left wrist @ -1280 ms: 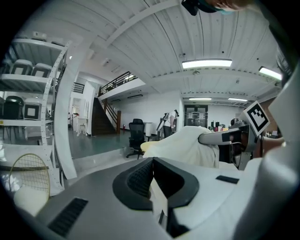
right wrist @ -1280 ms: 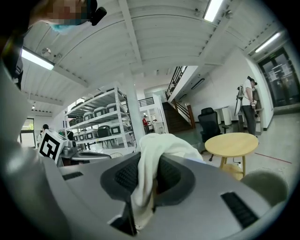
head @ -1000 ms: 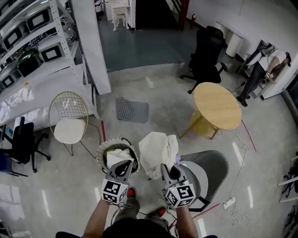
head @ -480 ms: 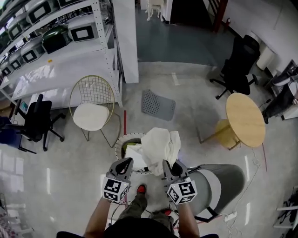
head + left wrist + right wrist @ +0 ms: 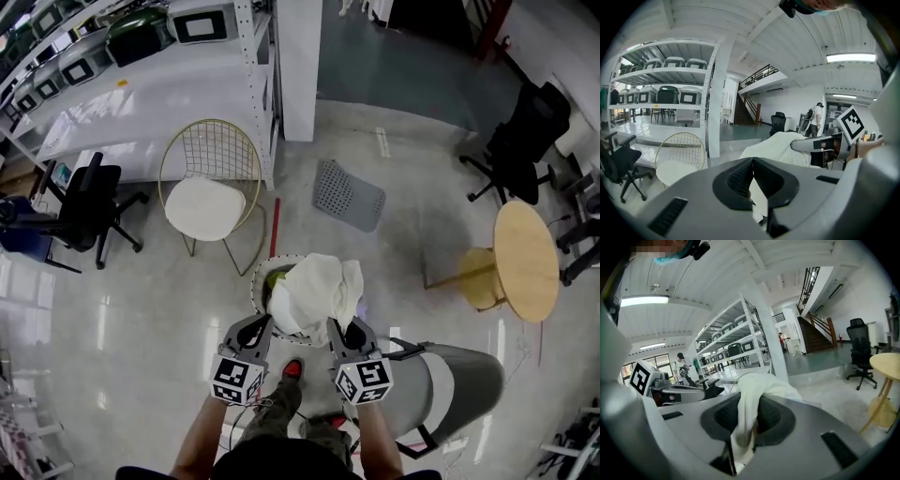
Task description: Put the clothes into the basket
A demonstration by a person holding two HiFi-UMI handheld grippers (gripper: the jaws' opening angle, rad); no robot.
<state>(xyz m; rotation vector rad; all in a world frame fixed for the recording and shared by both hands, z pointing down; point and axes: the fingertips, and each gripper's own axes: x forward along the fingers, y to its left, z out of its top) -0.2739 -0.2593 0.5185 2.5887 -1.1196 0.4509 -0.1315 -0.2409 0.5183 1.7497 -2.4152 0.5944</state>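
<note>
One white garment [image 5: 314,289], then. Where did it sit?

Bunched and hanging over the basket [image 5: 260,292] on the floor. In the head view it covered most of the basket's mouth, and only the left rim and something green inside showed past it.

And what had hold of it?

The right gripper [image 5: 345,330]. Its own view showed the jaws pinching a fold of the cloth, with the rest draped forward and away from them. The left gripper [image 5: 253,328] was pressed together with nothing between its jaws, alongside the right one and just beside the garment's left edge.

So which way did the basket lie from the holding gripper?

Ahead of it and slightly left, under the bulk of the cloth. The left gripper pointed more squarely at the rim, but it carried nothing.

What did the drop turn on, in your reading?

Whether the bulk hung inside the rim. From above it seemed to, though the cloth's right edge reached about to the basket's right side, and I couldn't tell whether it cleared the rim. I'd have judged a small nudge leftward wise before letting go.
</note>
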